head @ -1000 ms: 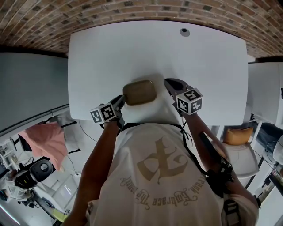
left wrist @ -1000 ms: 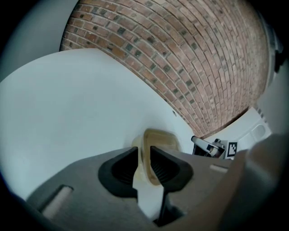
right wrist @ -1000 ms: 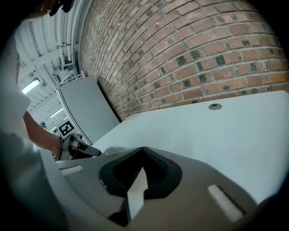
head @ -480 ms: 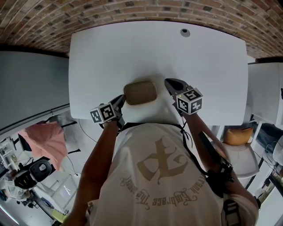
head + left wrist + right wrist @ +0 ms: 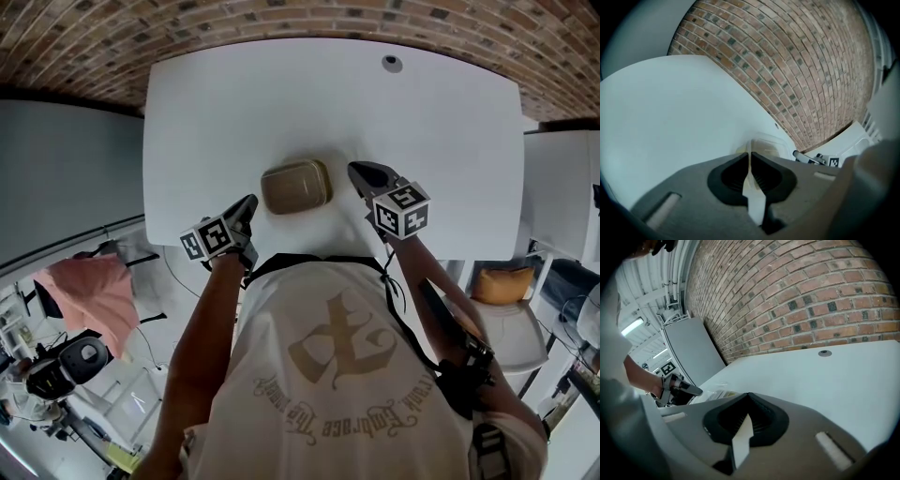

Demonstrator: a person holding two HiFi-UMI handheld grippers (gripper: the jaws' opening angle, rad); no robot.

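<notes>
Between the closed, empty left gripper (image 5: pixel 249 203) and right gripper (image 5: pixel 356 171) on the table (image 5: pixel 328 103) lies a plastic box (image 5: pixel 295 186), seemingly light and flimsy, best gripped at its rim.

1. The left gripper (image 5: pixel 249 202) has dark, tapering jaws; just behind them sits a white cube (image 5: pixel 208 238) printed with black square markers.
2. The right gripper (image 5: pixel 356 171) is built alike, with a larger-looking marker cube (image 5: pixel 401 209) behind its dark jaws.
3. In each gripper view the body is matt grey plastic (image 5: pixel 689 197) with pale rectangular insets either side of the jaws.
4. The jaw pads (image 5: pixel 730 176) are black and finely ribbed, set in a rounded black recess.
5. The person wears a white short-sleeved T-shirt (image 5: pixel 281 412) with a tan emblem (image 5: pixel 342 339) and tan gothic lettering below it.
6. Thin dark straps (image 5: pixel 401 323) cross the shirt behind the right gripper, ending at a black pouch (image 5: pixel 461 386).
</notes>
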